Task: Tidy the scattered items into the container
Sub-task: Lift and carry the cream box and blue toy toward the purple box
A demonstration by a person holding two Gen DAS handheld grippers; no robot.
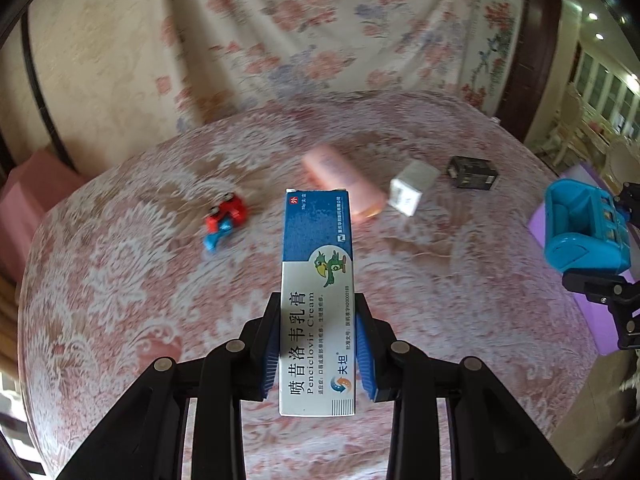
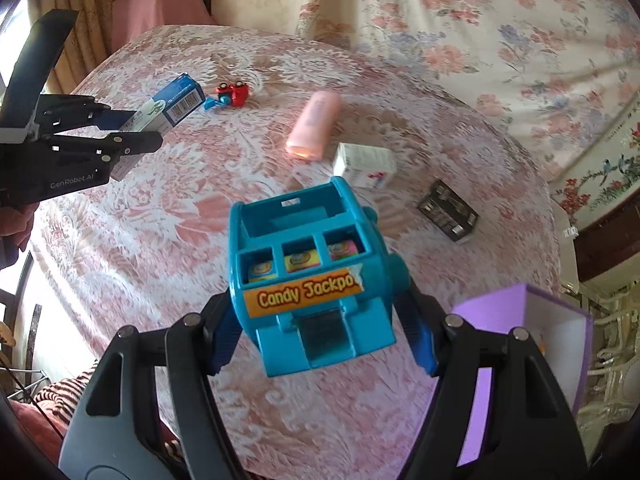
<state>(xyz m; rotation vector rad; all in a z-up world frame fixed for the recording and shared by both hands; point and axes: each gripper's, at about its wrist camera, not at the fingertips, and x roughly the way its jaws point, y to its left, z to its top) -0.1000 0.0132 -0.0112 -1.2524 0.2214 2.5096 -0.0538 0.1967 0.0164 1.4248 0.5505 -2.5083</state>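
Holding one item each, both grippers hang above the lace-covered table [image 1: 120,280].
Left gripper [image 1: 316,344] clamps the cream box [image 1: 316,300]; right gripper [image 2: 320,328], angled down, clamps the toy slot machine [image 2: 312,280] beside the purple container [image 2: 516,304] at the table's edge.

Cream box [image 1: 317,300]: "Penciclovir Cream", Chinese characters. Blue toy machine [image 2: 316,280]: orange label "Candy Jackpo". Left claw [image 2: 132,140] housing: "GenRobot.AI".

Teal toy [image 2: 316,276], purple container [image 2: 520,312], pink-and-white lace tablecloth [image 2: 160,220] (floral).
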